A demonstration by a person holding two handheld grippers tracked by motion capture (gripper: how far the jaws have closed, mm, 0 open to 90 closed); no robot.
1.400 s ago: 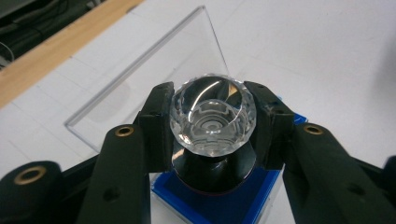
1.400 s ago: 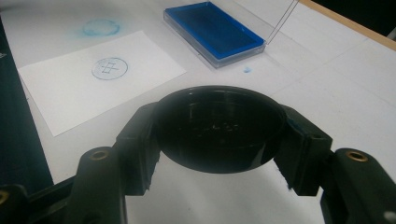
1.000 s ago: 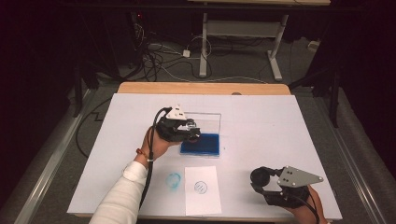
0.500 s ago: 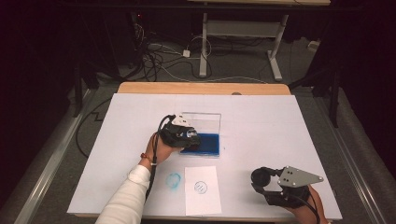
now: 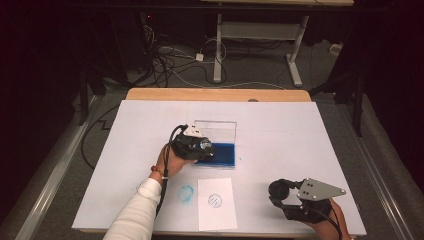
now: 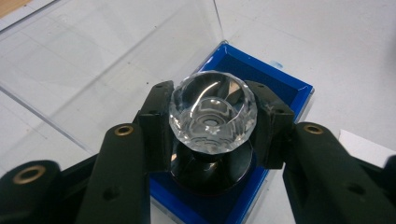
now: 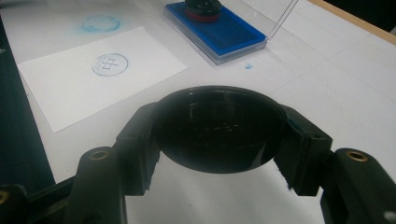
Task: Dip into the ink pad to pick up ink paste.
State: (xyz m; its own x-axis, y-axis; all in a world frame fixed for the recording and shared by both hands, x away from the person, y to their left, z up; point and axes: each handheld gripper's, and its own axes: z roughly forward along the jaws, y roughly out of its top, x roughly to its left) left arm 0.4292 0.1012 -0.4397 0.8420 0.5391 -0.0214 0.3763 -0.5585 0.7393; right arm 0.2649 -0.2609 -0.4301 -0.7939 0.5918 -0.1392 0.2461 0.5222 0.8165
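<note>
- My left gripper (image 6: pixel 212 140) is clamping tight on the clear faceted-knob stamp (image 6: pixel 213 114), pressing it onto the blue ink pad in its clear lidded case (image 6: pixel 285 91).
- My right gripper (image 7: pixel 219 154) is gripping the round black cap (image 7: pixel 219 128), hanging near the table edge, well apart from that ink pad (image 7: pixel 224 32).
- The white stamped paper sheet (image 5: pixel 216 202) is lying just in front of the pad.

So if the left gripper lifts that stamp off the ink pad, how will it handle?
The stamp looks rigid: a faceted clear knob on a black round base, clamped by the left gripper. The facets look smooth, so it might slip or twist. Laid on its side, it would probably roll. The ink pad may cling slightly.
</note>
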